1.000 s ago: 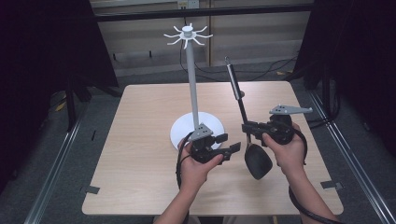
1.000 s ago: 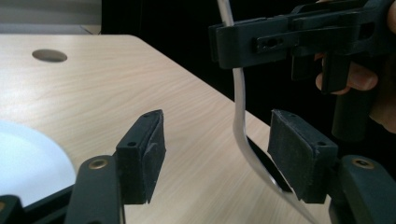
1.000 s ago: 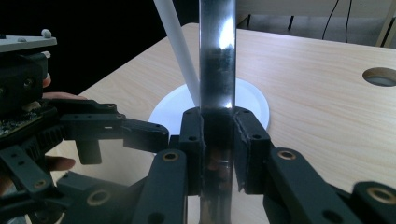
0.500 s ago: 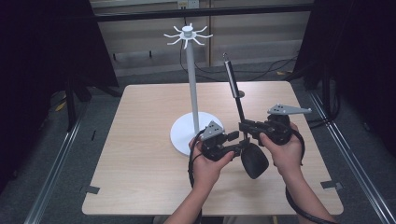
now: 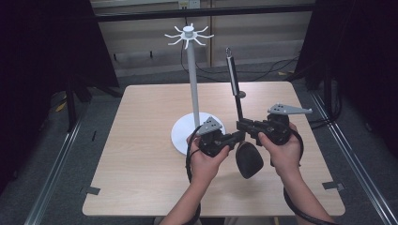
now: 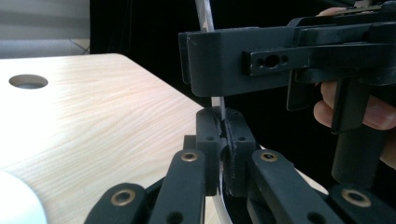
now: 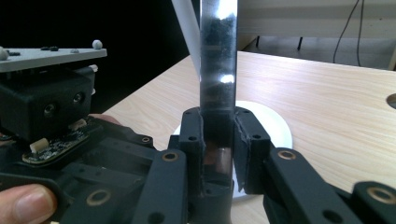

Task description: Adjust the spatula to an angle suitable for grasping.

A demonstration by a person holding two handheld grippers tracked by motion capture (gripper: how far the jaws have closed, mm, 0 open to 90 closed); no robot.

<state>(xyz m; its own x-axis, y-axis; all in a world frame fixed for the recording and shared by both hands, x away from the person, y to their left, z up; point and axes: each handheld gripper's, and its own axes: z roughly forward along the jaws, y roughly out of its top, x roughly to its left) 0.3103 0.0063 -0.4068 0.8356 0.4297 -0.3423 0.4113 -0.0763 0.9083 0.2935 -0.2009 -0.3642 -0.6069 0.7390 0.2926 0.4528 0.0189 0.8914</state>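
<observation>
A: Starting nearest, what is on the table [image 5: 141, 173]?

B: Two forearms come in from the near edge. Between the hands hangs the black bowl of a ladle [image 5: 248, 159], just above the wood, near the right of centre.

A: Who has it?

B: Both. The right gripper [image 5: 242, 125] is pinched on the ladle's handle just above the bowl; its own view shows the dark handle [image 7: 217, 70] standing upright between the pressed pads. The left gripper [image 5: 238, 137] sits just left of it and a little lower. Its jaws have just been closing, and its own view shows them pinched on a thin edge of the ladle [image 6: 223, 119], with the right gripper [image 6: 280, 56] crossing just above.

A: Which way does the handle run?

B: Up and slightly left, to a metal end with a loop at the top.

A: And farther off?

B: Just left of the left hand lies the white round base of a stand [image 5: 193, 89]; its pole rises to a ring of hooks. The ladle is not on them.
</observation>
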